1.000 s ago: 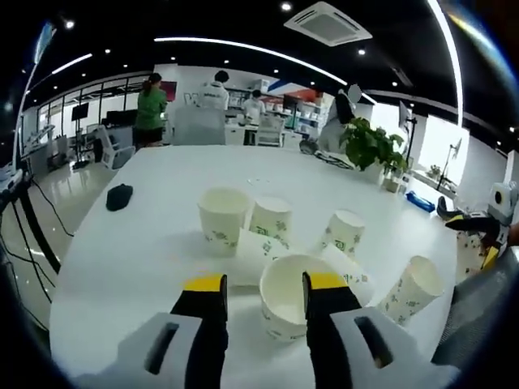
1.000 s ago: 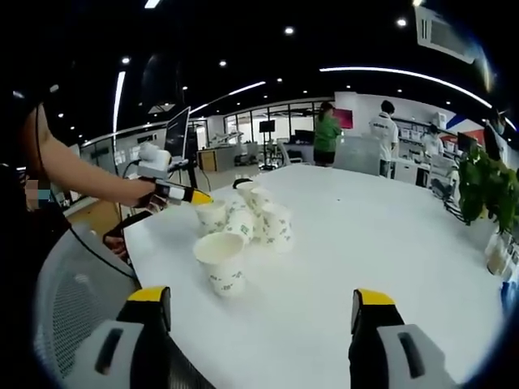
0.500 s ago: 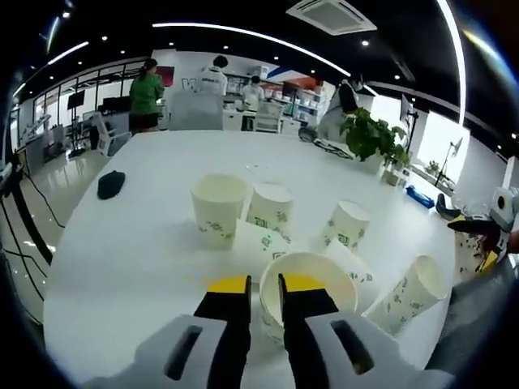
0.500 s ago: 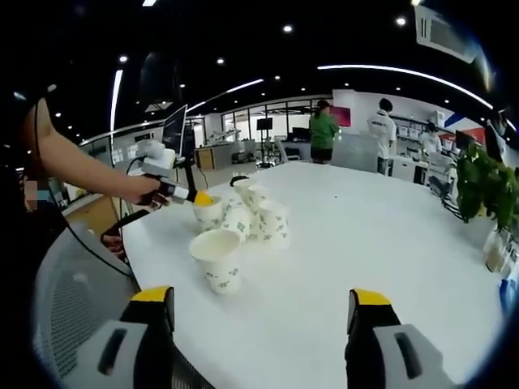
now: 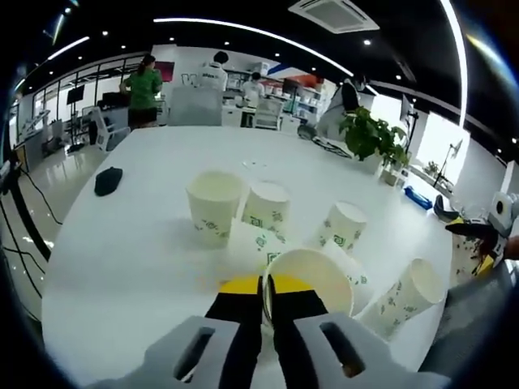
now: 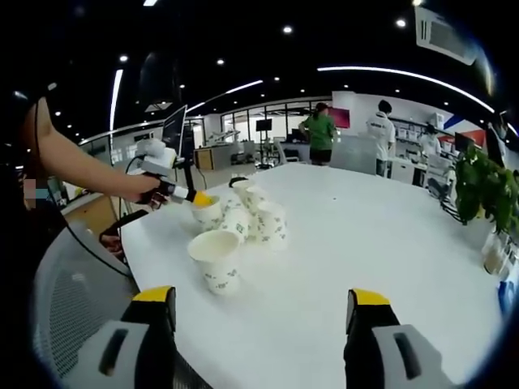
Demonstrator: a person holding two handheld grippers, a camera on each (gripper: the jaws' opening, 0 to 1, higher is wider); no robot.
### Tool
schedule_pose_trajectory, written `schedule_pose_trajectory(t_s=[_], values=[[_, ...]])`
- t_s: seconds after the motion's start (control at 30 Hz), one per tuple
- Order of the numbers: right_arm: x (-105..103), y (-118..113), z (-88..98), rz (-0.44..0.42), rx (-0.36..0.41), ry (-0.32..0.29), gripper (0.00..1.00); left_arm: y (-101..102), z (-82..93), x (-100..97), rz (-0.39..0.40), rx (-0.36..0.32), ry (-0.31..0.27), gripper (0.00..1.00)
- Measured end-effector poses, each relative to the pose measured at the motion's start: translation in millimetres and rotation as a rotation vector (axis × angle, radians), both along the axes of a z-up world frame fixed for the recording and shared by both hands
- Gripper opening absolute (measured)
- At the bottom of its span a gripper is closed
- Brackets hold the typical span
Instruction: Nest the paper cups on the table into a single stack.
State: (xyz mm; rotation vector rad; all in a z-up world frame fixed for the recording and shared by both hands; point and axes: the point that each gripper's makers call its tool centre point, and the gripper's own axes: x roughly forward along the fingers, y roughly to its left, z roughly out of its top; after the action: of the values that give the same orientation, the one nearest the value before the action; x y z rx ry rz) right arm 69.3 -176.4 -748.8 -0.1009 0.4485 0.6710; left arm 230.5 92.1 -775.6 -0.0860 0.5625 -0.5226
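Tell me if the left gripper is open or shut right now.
Shut. In the left gripper view the left gripper has its jaws pinched on the near rim of a paper cup.

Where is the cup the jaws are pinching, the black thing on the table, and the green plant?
Pinched cup (image 5: 312, 275), left gripper view, inside of its far wall.
Black thing (image 5: 107, 180), left gripper view, its middle.
Green plant (image 5: 369, 138), left gripper view, its leaves.

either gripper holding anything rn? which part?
Left gripper is shut on the rim of the nearest paper cup, one of its fingers inside, one outside. Right gripper is open, holding nothing.
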Motion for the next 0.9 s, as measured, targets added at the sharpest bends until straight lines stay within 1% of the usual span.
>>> schedule_pose_trajectory(t_s=[0.1,0.3,0.37,0.43,0.47,0.57,0.77,0.83,0.9], values=[[0.3,-1.1,-1.4,0.002,-0.004,-0.001,0.87,0.2,1.7,-3.9,-0.002,-0.005,0.007,0.0],[0.3,-1.2,-0.9,0.003,-0.004,-0.005,0.87,-1.9,14.1,-11.8,0.001,-0.029,0.022,0.0],[0.3,-1.0,-0.6,0.003,-0.003,-0.006,0.87,-3.2,24.4,-15.9,0.0,-0.035,0.017,0.0],[0.2,-0.9,-0.4,0.004,-0.002,-0.007,0.87,-6.3,31.0,-15.0,-0.004,-0.064,0.008,0.0],[0.2,-0.6,-0.3,0.006,0.0,-0.008,0.87,-7.4,37.6,-15.9,-0.002,-0.08,0.008,0.0],[-0.5,0.9,0.2,0.011,-0.001,-0.009,0.88,-11.9,53.6,-17.3,-0.005,-0.094,-0.003,0.0],[-1.6,3.2,1.5,0.014,-0.005,-0.01,0.88,-25.2,71.1,-18.1,-0.053,-0.09,-0.02,0.0],[-1.4,3.1,2.0,0.013,-0.004,-0.012,0.88,-31.6,78.0,-20.1,-0.073,-0.101,-0.031,0.0],[-1.3,2.3,1.0,0.012,-0.006,-0.011,0.88,-36.8,81.6,-21.8,-0.086,-0.107,-0.029,0.0]])
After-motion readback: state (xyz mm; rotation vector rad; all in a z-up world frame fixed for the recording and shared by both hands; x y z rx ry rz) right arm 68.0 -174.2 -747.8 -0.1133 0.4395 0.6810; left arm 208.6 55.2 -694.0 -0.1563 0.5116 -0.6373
